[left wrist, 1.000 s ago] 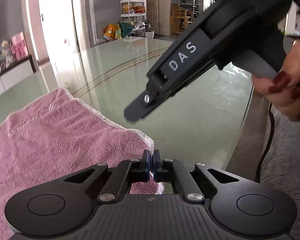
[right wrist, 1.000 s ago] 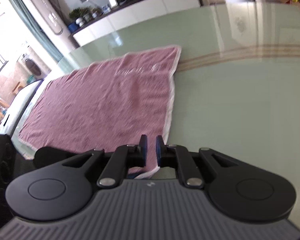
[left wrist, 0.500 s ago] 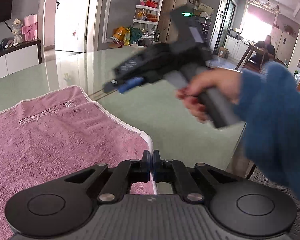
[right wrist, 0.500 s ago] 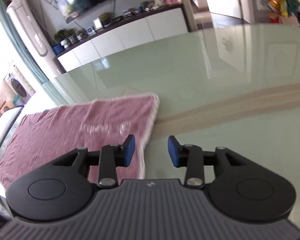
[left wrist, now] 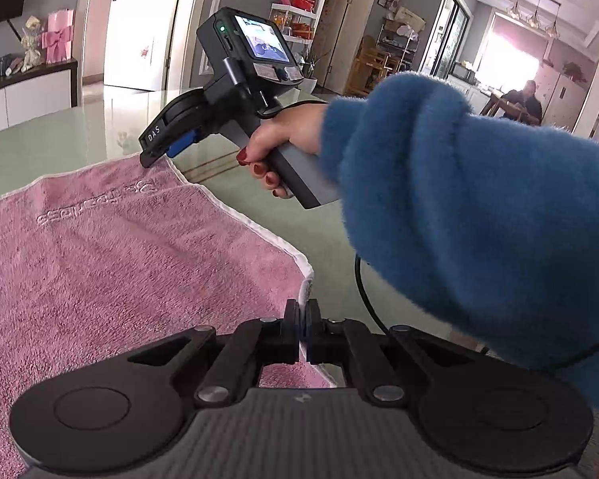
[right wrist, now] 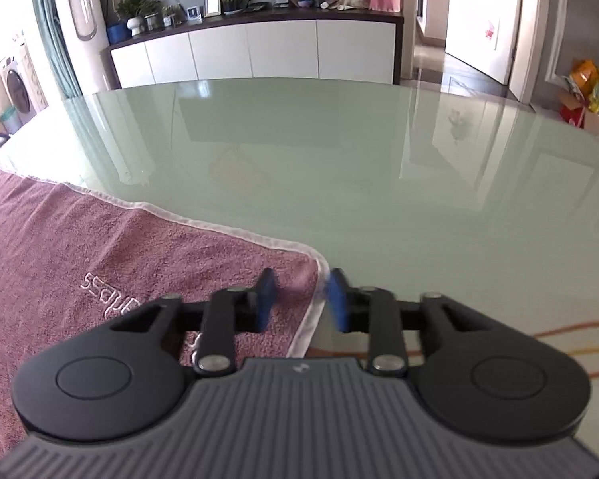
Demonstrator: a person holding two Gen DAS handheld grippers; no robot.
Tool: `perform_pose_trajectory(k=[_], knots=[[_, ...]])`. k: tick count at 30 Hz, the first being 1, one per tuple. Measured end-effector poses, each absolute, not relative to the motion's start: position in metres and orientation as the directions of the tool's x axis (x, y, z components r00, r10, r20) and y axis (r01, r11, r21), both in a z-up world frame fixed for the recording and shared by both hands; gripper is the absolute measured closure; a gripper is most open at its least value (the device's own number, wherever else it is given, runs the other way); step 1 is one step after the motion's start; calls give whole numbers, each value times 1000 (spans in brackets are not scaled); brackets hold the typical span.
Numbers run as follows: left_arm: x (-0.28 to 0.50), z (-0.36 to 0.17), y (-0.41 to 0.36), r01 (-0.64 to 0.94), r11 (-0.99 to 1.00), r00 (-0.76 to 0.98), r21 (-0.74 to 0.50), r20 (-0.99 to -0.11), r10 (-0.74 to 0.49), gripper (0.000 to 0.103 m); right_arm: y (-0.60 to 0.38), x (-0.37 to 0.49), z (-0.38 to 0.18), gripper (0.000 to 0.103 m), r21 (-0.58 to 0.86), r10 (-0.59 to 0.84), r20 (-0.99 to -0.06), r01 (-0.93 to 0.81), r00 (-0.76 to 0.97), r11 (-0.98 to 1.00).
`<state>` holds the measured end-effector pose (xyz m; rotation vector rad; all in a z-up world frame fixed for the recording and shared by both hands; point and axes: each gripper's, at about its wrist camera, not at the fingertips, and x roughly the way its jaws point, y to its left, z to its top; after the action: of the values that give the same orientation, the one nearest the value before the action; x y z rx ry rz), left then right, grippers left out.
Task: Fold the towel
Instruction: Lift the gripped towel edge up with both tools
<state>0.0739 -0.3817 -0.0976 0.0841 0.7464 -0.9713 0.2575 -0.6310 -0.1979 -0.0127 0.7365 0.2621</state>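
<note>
A pink towel point(left wrist: 112, 263) with a white hem and embroidered lettering lies flat on the glass table point(left wrist: 112, 119). My left gripper point(left wrist: 302, 327) is shut on the towel's near right corner, with the white hem pinched between its pads. My right gripper point(right wrist: 301, 299) is open, its blue pads straddling the towel's far right corner point(right wrist: 315, 267) just above the cloth. In the left wrist view the right gripper point(left wrist: 157, 151) shows at that far corner, held by a hand in a blue sleeve point(left wrist: 459, 207). The towel point(right wrist: 100, 263) fills the lower left of the right wrist view.
The green glass table point(right wrist: 379, 167) stretches beyond the towel. A white sideboard point(right wrist: 259, 52) stands past the table's far edge. A black cable point(left wrist: 363, 287) hangs under the sleeve by the table's right edge.
My right gripper opened and moved from the towel's near corner across to its far right corner. My left gripper stayed shut on the near corner.
</note>
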Motion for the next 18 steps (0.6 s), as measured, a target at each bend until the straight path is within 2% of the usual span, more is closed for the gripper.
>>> perform_pose_trajectory(k=[5, 18], knots=[[77, -99, -376, 781, 564, 327, -267, -595, -734, 100, -628, 261, -194, 97, 114, 239, -677, -222, 696, 968], [74, -81, -341, 774, 558, 347, -299, -537, -769, 100, -606, 256, -145, 97, 139, 256, -641, -220, 724, 966]])
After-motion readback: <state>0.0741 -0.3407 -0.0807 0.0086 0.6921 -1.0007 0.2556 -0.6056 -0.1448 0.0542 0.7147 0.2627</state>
